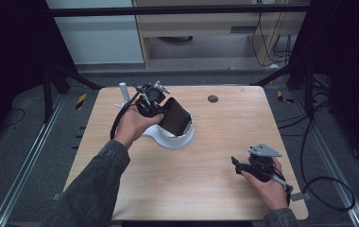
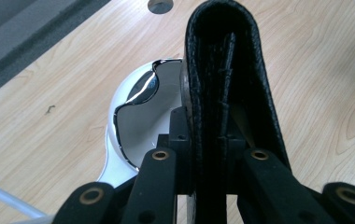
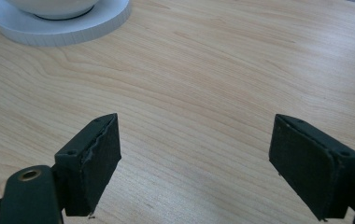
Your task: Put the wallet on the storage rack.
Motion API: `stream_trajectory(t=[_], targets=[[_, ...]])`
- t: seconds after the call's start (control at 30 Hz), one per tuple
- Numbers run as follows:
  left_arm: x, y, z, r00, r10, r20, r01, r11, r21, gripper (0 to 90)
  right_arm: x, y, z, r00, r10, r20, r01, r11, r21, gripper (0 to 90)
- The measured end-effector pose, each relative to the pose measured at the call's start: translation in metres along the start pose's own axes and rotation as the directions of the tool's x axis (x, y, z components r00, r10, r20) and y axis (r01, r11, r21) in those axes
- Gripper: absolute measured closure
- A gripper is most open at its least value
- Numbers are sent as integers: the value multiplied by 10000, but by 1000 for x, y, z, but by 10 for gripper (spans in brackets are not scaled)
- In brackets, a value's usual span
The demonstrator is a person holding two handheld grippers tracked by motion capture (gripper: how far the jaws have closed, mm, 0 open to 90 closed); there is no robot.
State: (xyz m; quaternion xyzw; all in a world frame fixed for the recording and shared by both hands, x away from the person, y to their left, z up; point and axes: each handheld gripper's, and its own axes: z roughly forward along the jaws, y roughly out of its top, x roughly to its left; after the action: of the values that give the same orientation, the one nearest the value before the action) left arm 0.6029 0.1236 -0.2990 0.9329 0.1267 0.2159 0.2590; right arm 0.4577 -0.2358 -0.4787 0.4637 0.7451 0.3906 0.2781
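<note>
A black folded leather wallet is tilted over a white bowl that sits on a round white base at the table's middle left. My left gripper is shut on the wallet. In the left gripper view the wallet stands on edge between the jaws of the left gripper, with the bowl's shiny inside just behind and left of it. My right gripper rests low near the front right of the table. Its jaws stand wide open over bare wood, nothing between them.
A white upright cylinder stands at the back left, behind the left hand. A small grey round disc is set into the tabletop at the back middle. The bowl's white base lies far ahead of the right gripper. Cables trail off the right edge.
</note>
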Motion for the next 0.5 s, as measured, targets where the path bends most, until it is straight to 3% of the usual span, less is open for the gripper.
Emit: stream_trajectory(t=[0.33, 0.5], targets=[[8, -7, 11, 9995, 89, 292, -88, 9999, -67, 799, 1, 0, 1, 10000, -17, -57, 18, 10000, 91, 168], [11, -12, 10, 9997, 140, -174, -137, 9997, 178, 749, 3, -1, 3, 9998, -196, -38, 196, 9996, 199, 167]])
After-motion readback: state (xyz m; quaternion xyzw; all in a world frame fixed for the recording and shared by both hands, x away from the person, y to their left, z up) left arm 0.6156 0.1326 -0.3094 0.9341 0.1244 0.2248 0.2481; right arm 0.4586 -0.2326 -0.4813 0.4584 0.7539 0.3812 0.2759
